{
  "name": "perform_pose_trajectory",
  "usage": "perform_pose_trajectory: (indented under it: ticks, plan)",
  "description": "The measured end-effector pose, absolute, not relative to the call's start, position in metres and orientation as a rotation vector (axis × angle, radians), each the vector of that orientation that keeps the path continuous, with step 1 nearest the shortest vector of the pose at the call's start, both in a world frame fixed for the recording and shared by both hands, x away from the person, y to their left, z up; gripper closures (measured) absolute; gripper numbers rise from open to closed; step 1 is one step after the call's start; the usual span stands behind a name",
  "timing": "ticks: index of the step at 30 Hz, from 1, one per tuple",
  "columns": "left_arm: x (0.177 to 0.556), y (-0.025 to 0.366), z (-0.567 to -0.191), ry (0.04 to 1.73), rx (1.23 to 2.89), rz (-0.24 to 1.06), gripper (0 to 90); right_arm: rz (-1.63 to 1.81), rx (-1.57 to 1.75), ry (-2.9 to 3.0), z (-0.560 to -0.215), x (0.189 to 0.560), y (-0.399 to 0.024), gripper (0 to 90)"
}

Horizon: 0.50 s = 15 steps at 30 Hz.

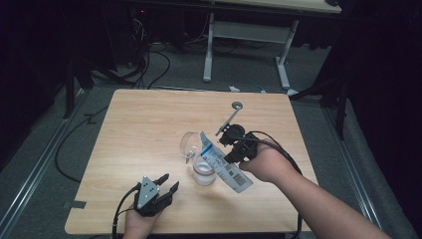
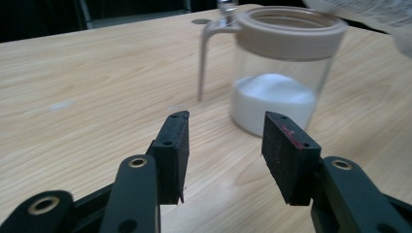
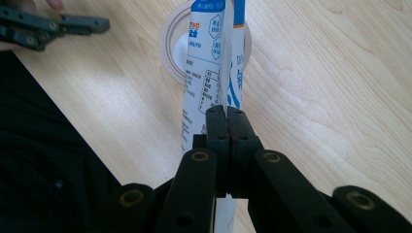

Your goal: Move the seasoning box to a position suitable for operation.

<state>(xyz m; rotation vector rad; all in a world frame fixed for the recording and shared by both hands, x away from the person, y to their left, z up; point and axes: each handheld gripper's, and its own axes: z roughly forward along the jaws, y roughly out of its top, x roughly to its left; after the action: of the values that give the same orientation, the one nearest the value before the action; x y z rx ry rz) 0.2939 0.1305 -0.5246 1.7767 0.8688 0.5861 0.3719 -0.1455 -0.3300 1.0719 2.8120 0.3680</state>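
A: Starting at the left, what is your left claw (image 1: 168, 183) doing?

B: It sits near the front edge of the wooden surface (image 1: 149, 124), pointing toward the jar. Its jaws stand partly apart with nothing between them.

A: And what do you see ahead of it?

B: In the left gripper view, a clear glass jar (image 2: 277, 77) stands upright just beyond your open claw (image 2: 226, 145). It has a beige rim, its hinged lid is swung open to the side, and a white powder (image 2: 272, 99) lies in its bottom.

A: What is to the right?

B: Your right claw (image 1: 230, 158) is clamped tight on a white and blue printed packet (image 1: 219, 162). You hold the packet tilted, its upper end over the jar's mouth. In the right gripper view the two pads meet on the packet (image 3: 209, 63), and the jar's round opening (image 3: 170, 43) lies behind it.
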Motion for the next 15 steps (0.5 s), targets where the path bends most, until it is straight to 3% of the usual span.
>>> perform_pose_trajectory:
  ticks: [15]
  plan:
    - [0.301,0.185,-0.527,0.991,1.751,0.66,53.2,0.378,1.066,2.811,-0.331,0.37,-0.15,89.7]
